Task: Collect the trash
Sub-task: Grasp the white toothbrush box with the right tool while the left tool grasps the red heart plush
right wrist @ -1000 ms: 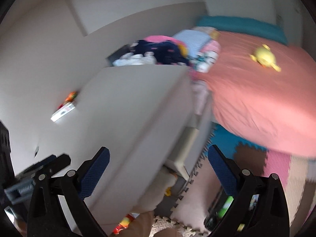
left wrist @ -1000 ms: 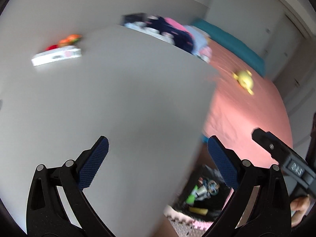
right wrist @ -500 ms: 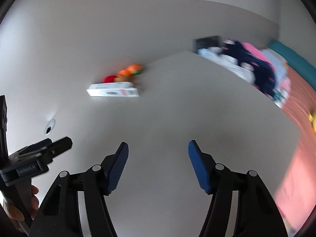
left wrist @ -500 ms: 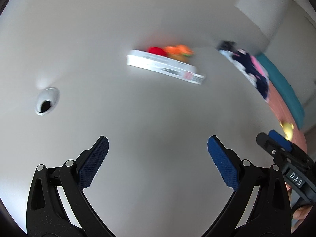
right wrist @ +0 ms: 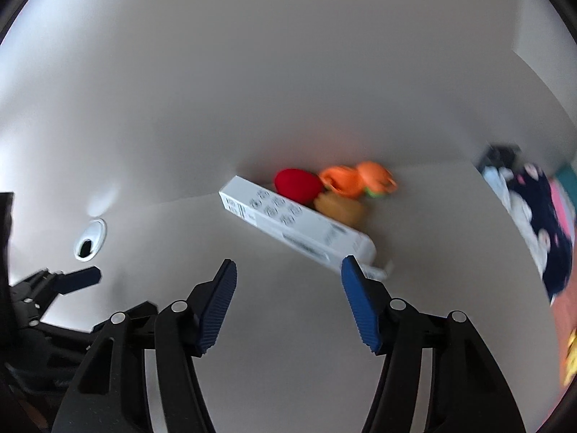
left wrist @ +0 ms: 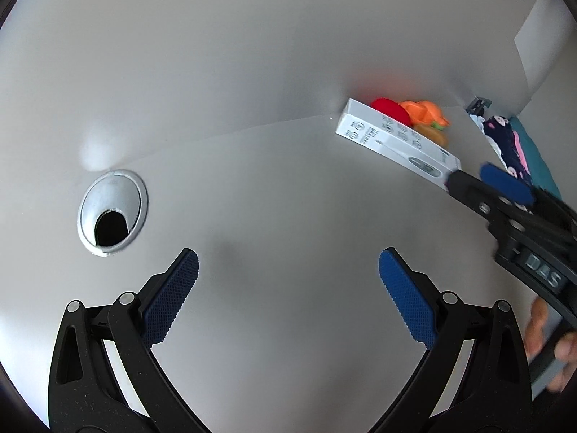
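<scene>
- Left wrist view: left tongs (left wrist: 288, 281) point down at a bare patch of the grey bench (left wrist: 274, 187); jaws wide apart, nothing between the blue pads.
- Round silver cable grommet (left wrist: 112, 211) set in the bench at about 10 o'clock from the left tongs, near the back edge where the bench meets the wall (left wrist: 252, 36).
- White carton (left wrist: 396, 146), long and narrow, lies flat on the bench at about 1 o'clock, close to the wall. Printed icons show on its upper face.
- Behind the carton, against the wall: a red rounded item (left wrist: 391, 110), orange toys (left wrist: 425, 112) and a tan item (left wrist: 431, 135). Blur prevents closer identification.
- Right tongs (left wrist: 479, 180) enter at 3 o'clock in this view; one tip overlaps the near end of the carton. Contact cannot be judged here. Part of a hand (left wrist: 544, 339) shows at the right edge.
- Right wrist view: right tongs (right wrist: 288, 296) have just been closing partway; jaws now half apart with only bare bench between them. Carton (right wrist: 295, 223) sits at 12 to 1 o'clock, its near end just beyond the right-hand pad (right wrist: 360, 306).
- Pile of clothes (right wrist: 533, 223) at 3 o'clock, at the far right end of the bench.
</scene>
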Tool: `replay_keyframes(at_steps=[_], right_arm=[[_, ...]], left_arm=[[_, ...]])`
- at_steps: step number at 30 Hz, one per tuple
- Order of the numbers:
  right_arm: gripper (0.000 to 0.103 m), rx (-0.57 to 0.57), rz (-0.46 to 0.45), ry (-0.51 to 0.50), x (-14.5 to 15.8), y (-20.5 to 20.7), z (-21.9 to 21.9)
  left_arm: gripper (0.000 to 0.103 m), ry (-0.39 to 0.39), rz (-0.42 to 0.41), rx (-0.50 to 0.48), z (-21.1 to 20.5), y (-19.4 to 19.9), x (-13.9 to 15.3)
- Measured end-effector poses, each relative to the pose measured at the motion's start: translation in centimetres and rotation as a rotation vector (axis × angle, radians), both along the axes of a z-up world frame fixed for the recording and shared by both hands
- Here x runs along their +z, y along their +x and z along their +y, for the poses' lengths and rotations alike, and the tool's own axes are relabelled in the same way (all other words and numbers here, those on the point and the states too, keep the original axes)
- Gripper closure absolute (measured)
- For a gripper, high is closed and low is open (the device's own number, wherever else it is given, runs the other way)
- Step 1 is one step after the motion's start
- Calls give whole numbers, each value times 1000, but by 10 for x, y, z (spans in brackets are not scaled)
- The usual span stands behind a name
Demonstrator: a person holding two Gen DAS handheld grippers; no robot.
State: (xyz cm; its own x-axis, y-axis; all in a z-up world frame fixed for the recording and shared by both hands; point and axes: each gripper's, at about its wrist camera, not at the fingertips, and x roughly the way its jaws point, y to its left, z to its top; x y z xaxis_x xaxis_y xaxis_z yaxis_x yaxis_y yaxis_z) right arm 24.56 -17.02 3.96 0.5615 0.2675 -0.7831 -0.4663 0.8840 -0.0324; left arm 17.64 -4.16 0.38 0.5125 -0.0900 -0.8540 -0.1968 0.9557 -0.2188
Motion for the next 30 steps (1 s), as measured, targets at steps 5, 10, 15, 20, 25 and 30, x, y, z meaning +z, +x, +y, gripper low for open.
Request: replay_keyframes(at_steps=[5, 10, 15, 20, 25, 30], right_arm=[[41, 72, -25, -54, -9, 24, 18], [41, 156, -20, -106, -19, 43, 29], [41, 237, 32, -140, -34, 57, 33], [46, 267, 89, -119, -38, 60, 27], [75, 288, 117, -117, -36, 48, 23], [75, 223, 102, -31, -18, 32, -6]], left_arm=[[6, -9, 7, -1, 13, 8, -3], [6, 35, -19, -7, 18, 16, 5], [6, 51, -18, -2, 19, 27, 4], [6, 85, -29, 6, 13, 42, 3], [6, 67, -50, 55, 11, 54, 9], [6, 53, -69, 54, -4, 61, 16]])
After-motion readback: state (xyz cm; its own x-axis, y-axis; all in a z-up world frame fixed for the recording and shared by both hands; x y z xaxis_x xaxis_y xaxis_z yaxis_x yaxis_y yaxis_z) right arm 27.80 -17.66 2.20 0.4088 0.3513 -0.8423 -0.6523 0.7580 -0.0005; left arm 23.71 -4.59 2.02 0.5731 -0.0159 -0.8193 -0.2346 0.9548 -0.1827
